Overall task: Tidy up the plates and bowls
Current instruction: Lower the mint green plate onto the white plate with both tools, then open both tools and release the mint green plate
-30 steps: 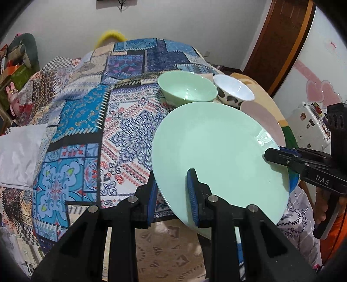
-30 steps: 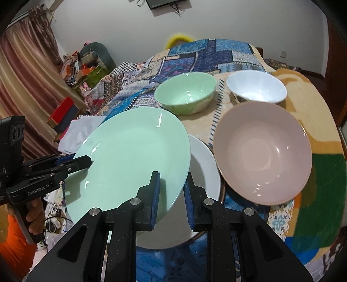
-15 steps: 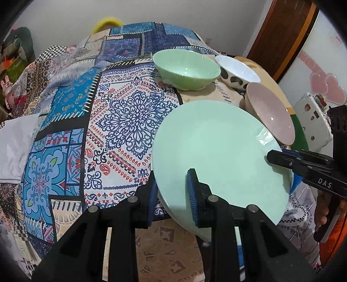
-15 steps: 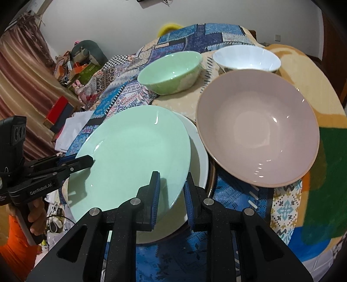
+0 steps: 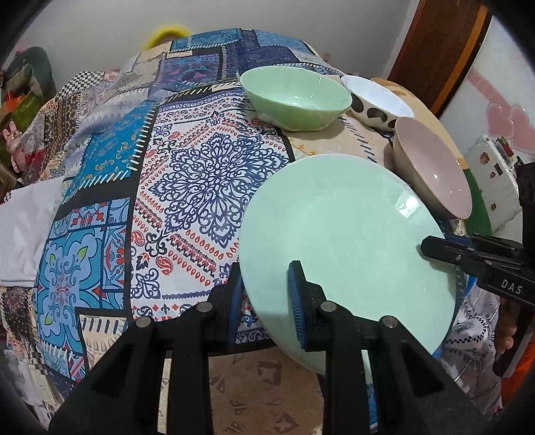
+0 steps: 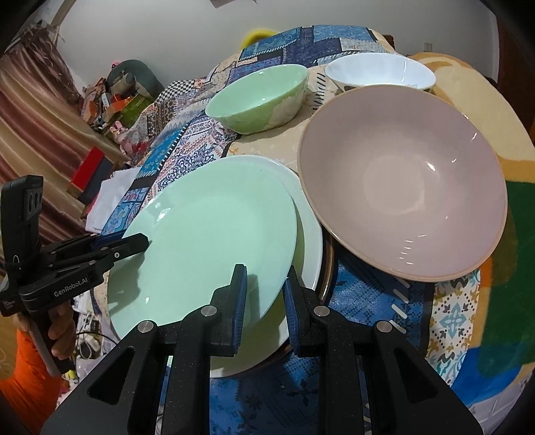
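Grippers both clamp one mint-green plate (image 6: 207, 234) by opposite rim edges: the left gripper (image 5: 267, 297) has narrowed jaws pinching the near-left rim, and the right gripper (image 6: 262, 301) is nearly closed on the rim opposite. Plate sits tilted directly over a white plate (image 6: 309, 234) on the patterned tablecloth (image 5: 187, 187). Pink bowl (image 6: 401, 180) lies just beside; green bowl (image 6: 260, 97) and white bowl (image 6: 381, 72) stand farther back.

White wall (image 6: 174, 30), brown door (image 5: 434, 43), striped curtain (image 6: 30, 110)
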{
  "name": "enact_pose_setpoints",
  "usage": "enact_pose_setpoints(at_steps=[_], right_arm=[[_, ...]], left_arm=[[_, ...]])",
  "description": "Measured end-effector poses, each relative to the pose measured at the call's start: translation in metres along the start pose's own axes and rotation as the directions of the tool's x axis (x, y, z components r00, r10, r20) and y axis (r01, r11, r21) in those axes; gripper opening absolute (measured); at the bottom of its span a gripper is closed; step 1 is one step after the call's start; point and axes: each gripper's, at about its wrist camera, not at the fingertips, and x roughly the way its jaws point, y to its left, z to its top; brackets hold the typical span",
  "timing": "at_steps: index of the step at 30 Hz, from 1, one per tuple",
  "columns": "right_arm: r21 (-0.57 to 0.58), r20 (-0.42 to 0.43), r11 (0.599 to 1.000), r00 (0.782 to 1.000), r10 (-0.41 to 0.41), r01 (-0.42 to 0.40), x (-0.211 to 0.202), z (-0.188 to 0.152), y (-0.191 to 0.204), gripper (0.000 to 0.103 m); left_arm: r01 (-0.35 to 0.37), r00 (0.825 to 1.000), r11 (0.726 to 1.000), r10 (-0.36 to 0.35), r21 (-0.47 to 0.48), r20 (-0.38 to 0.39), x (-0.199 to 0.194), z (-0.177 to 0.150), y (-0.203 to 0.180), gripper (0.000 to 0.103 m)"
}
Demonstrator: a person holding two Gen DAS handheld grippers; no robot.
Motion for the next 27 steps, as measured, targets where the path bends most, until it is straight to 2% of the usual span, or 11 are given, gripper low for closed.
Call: enact_pose_setpoints(at_steps=[10, 19, 25, 27], right_arm=[[0.008, 0.010, 1.000, 1.000, -0.012, 0.012, -0.005, 0.001, -0.001, 0.020], [-0.046, 0.060, 0.995, 0.995, -0.081, 0.084, -0.018, 0.002, 0.005, 0.021], [-0.067, 0.112, 0.991, 0.988, -0.107, 0.115, -0.037, 0.008, 0.010, 0.021], [-0.069, 0.134, 0.990, 0.985, -0.113, 0.123, -0.044, 0.010, 0.011, 0.024]], left_arm=[[-0.026, 0.999, 1.000, 0.026, 0.017, -0.024, 0.009, -0.003, -0.003, 0.026], [-0.008, 1.000, 1.000, 0.009, 0.010, -0.020, 0.001, -0.006, -0.002, 0.026], [-0.030, 0.999, 0.999, 0.029, 0.031, 0.044, -0.022, -0.005, -0.007, 0.034], [-0.029, 0.997, 0.999, 0.027, 0.030, 0.073, -0.032, -0.003, -0.009, 0.043]])
